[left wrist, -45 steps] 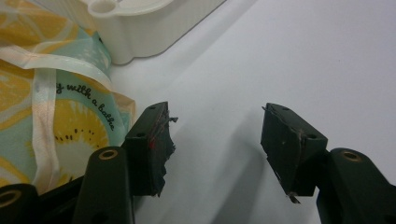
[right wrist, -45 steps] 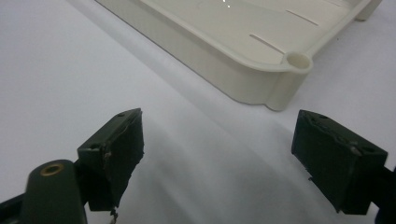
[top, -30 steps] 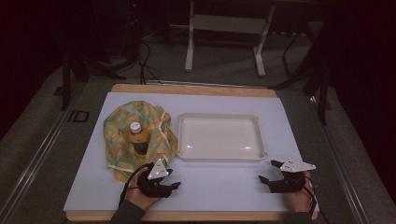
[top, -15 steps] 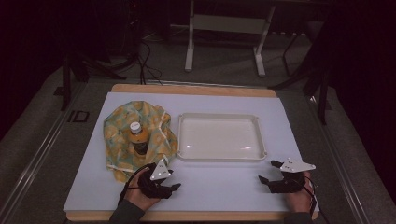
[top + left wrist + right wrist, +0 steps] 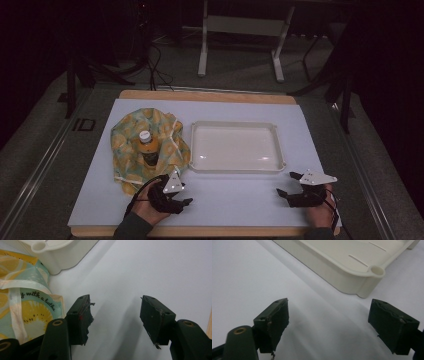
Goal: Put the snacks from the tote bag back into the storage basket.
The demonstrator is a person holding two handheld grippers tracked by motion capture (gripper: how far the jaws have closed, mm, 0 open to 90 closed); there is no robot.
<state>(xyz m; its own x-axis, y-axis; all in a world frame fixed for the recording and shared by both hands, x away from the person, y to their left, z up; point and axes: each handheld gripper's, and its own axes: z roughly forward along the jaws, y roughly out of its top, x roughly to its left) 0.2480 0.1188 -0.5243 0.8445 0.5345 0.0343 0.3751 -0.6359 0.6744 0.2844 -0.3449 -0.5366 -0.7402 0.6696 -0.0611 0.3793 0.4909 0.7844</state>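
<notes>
In the high view, the left gripper [image 5: 186, 202] rests low on the white table surface [image 5: 240, 200], held in the person's left hand [image 5: 150, 210], its jaws spread with nothing between them. Just ahead of it and slightly to its left lies a lemon-print cloth bag [image 5: 125, 150], rumpled and open, with a bottle [image 5: 147, 148] standing upright inside, its pale cap showing above the fabric. The cream tray [image 5: 235, 125] sits ahead and to the right of this gripper, touching or almost touching the bag's edge. The right gripper [image 5: 286, 186] lies well apart from the bag, at the table's near right corner, jaws parted and empty, with the tray's near right corner just ahead of it. In the left gripper view, the left gripper [image 5: 115, 315] stands released over bare white table, and the cloth bag [image 5: 27, 312], with its white ribbon trim and printed script, lies just beside the left jaw; a tray [image 5: 62, 257] corner sits beyond it. In the right gripper view, the right gripper [image 5: 328, 322] is likewise spread wide over bare table, and the tray [image 5: 342, 277] corner with its round post lies ahead, toward the right jaw.
</notes>
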